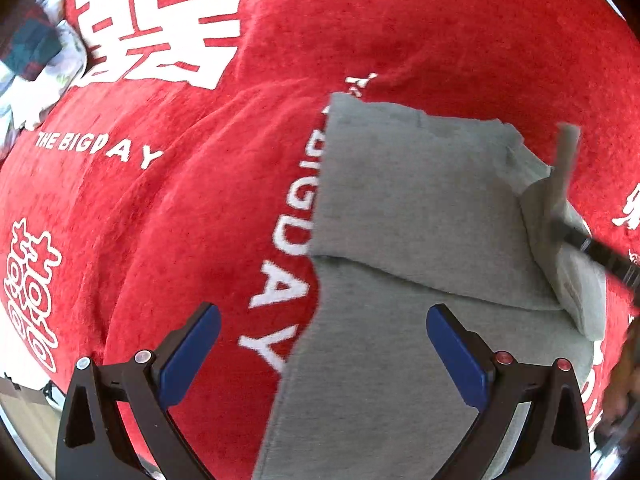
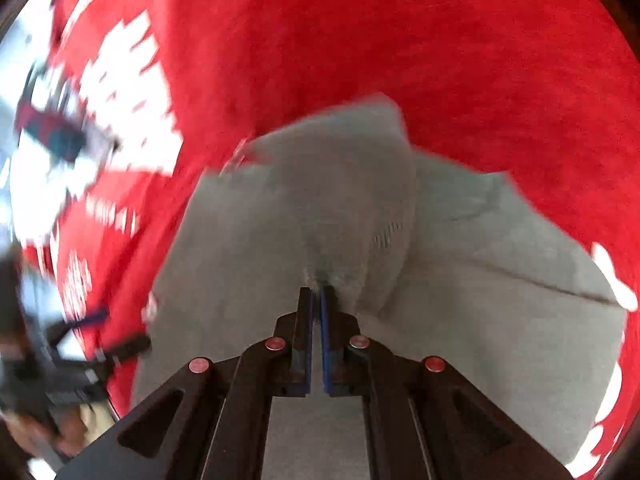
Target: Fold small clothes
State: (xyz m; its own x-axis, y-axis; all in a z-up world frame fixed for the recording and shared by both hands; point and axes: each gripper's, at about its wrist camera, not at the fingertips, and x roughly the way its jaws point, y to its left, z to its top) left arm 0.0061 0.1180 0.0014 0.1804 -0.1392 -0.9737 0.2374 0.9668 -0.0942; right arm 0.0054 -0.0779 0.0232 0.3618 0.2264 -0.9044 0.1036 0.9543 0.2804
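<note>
A small grey garment lies on a red blanket, its upper part folded over the lower part. My left gripper is open just above the garment's left edge, holding nothing. My right gripper is shut on a pinch of the grey garment and lifts a fold of it. In the left wrist view the right gripper shows at the garment's right corner, blurred. The right wrist view is motion-blurred.
The red blanket carries white lettering "THE BIG DAY" and large white characters. A pile of other clothes, white and dark plaid, lies at the far left edge. The left gripper shows blurred at lower left in the right wrist view.
</note>
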